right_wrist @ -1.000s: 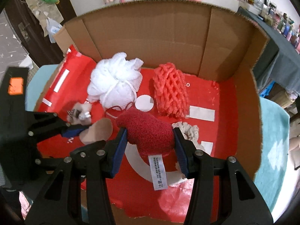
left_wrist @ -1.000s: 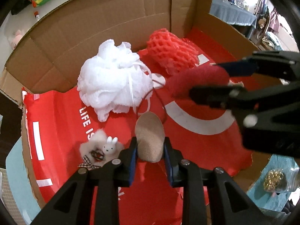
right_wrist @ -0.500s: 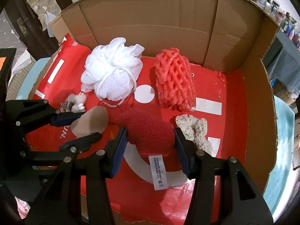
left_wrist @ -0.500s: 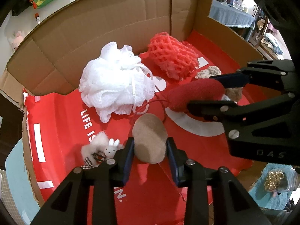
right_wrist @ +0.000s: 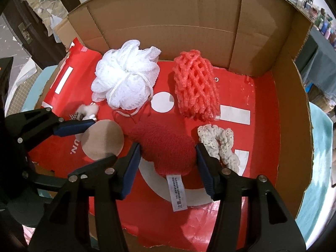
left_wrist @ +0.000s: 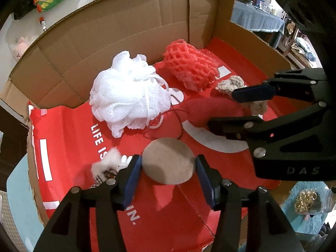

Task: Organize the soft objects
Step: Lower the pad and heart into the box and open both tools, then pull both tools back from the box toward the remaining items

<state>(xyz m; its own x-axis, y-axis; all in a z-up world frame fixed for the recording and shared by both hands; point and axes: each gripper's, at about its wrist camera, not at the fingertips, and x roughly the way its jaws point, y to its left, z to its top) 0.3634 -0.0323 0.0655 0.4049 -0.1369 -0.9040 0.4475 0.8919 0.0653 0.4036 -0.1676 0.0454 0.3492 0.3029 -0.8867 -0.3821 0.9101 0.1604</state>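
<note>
Inside a cardboard box (right_wrist: 189, 21) lined with a red bag (left_wrist: 69, 130) printed "LIFE IS", 2 grippers point down. The left gripper (left_wrist: 168, 168) is opening around a tan round pad (left_wrist: 168, 161); a gap shows at its right side, so it is released. The right gripper (right_wrist: 168, 159) is opening, its pads beside a red plush mitt (right_wrist: 166, 147) with a white label (right_wrist: 177, 192) of unreadable print. "DAS" marks the right gripper's body.

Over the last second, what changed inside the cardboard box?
The left gripper let go of the tan round pad; its jaws are opening and the pad lies flat on the red liner. The right gripper is opening too, around the red fuzzy plush. The white mesh pouf and coral foam net stayed put.
</note>
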